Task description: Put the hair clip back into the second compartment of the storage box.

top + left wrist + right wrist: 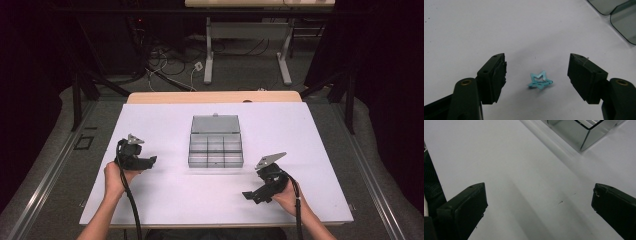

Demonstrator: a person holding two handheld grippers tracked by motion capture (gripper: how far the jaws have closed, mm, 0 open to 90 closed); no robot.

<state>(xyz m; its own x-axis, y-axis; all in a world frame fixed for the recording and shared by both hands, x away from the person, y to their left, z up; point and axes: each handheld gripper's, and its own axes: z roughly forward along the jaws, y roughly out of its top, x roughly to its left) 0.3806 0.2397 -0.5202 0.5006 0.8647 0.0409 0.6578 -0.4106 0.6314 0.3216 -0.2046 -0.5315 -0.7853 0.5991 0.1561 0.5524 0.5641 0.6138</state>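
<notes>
Star clip [540, 80] lies flat on the white surface [499, 25], between the spread jaws of the left hand-held gripper [537, 72], untouched; lower squarely and close across its body so it does not slide. It has no clear long axis; one arm points toward the box [216, 145], and the right hand-held gripper [537, 202] is released and empty

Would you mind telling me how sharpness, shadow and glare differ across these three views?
High view: even light on the white table, dark surroundings, the compartment box small but legible. Left gripper view: the blue star clip is fairly sharp, with a faint shadow beneath it. Right gripper view: soft grey shadow bands cross the table, and the box's clear wall reflects light.
</notes>
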